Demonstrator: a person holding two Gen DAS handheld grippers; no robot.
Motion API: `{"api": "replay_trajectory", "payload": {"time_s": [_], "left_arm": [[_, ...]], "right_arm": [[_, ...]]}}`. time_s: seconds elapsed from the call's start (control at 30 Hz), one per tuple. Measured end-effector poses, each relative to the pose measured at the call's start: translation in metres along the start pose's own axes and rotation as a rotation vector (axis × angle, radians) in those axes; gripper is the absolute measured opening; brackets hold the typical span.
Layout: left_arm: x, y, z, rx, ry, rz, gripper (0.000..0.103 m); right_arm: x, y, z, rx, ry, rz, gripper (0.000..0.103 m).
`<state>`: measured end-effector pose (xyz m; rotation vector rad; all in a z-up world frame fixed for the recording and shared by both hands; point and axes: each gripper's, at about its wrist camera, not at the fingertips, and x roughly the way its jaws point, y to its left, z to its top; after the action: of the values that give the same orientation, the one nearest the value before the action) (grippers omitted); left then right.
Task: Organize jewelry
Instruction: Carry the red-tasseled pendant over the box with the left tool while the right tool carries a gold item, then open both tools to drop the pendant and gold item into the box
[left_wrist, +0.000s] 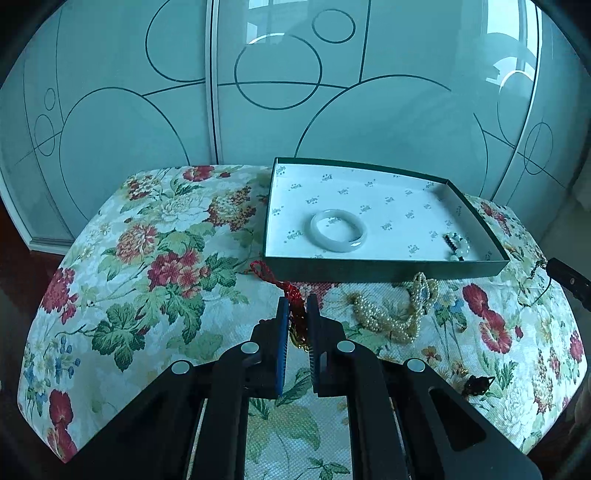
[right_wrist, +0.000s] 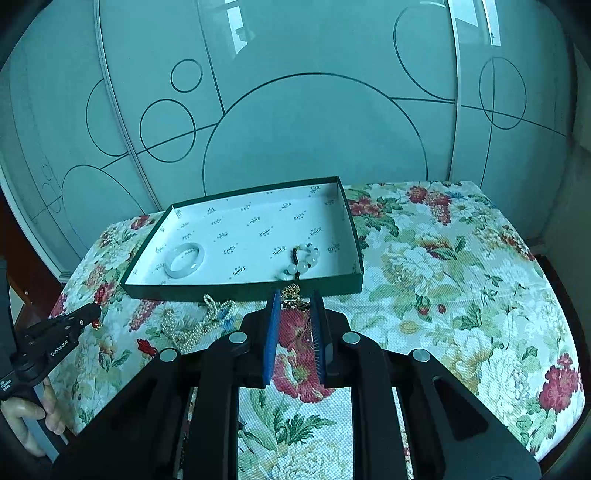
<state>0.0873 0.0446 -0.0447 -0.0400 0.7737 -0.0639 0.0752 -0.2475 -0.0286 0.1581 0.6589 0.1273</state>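
A shallow green box (left_wrist: 388, 267) with white patterned lining holds a pale jade bangle (left_wrist: 338, 230) and a white bead bracelet (left_wrist: 458, 246). The box (right_wrist: 243, 290), bangle (right_wrist: 184, 259) and bracelet (right_wrist: 304, 258) also show in the right wrist view. My left gripper (left_wrist: 296, 304) is shut on a red knotted cord ornament (left_wrist: 275, 280) in front of the box. A pearl necklace (left_wrist: 397, 308) lies heaped on the cloth beside it. My right gripper (right_wrist: 295, 299) is open, its fingers either side of a gold and dark chain (right_wrist: 293, 297) by the box's front wall.
Everything rests on a floral cushioned stool (left_wrist: 155, 251) before a frosted wardrobe door (left_wrist: 258, 74). A small dark trinket (left_wrist: 478, 384) lies near the stool's right edge. The left gripper's tip (right_wrist: 79, 319) and a hand (right_wrist: 26, 413) show at the right view's left side.
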Motion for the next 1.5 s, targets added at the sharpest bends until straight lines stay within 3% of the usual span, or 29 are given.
{"api": "replay_trajectory", "payload": {"time_s": [0.3,0.53,0.87,1.07,1.13,1.2,1.27,1.5], "left_arm": [[-0.006,-0.023,0.046,0.061,-0.079,-0.033,0.01],[0.016,-0.045,0.085,0.097,-0.114,-0.064,0.01],[0.104,-0.066,0.102,0.122,-0.039,-0.053,0.01],[0.15,-0.063,0.091,0.12,0.064,-0.046,0.011],[0.155,-0.061,0.087,0.119,0.076,-0.051,0.014],[0.155,-0.059,0.085,0.112,0.076,-0.047,0.035],[0.151,-0.056,0.084,0.094,0.074,-0.055,0.043],[0.108,-0.047,0.076,0.078,0.056,-0.067,0.045]], "right_arm": [[0.001,0.007,0.041,-0.01,-0.066,0.039,0.016],[0.035,0.011,0.072,0.001,-0.074,0.054,0.016],[0.127,0.01,0.081,0.022,0.026,0.018,0.016],[0.167,0.004,0.074,0.033,0.119,-0.003,0.017],[0.169,0.004,0.072,0.033,0.117,-0.007,0.019],[0.168,0.005,0.071,0.027,0.111,-0.012,0.026],[0.164,0.004,0.07,0.027,0.106,-0.012,0.026],[0.117,-0.001,0.058,0.049,0.08,0.016,0.026]]}}
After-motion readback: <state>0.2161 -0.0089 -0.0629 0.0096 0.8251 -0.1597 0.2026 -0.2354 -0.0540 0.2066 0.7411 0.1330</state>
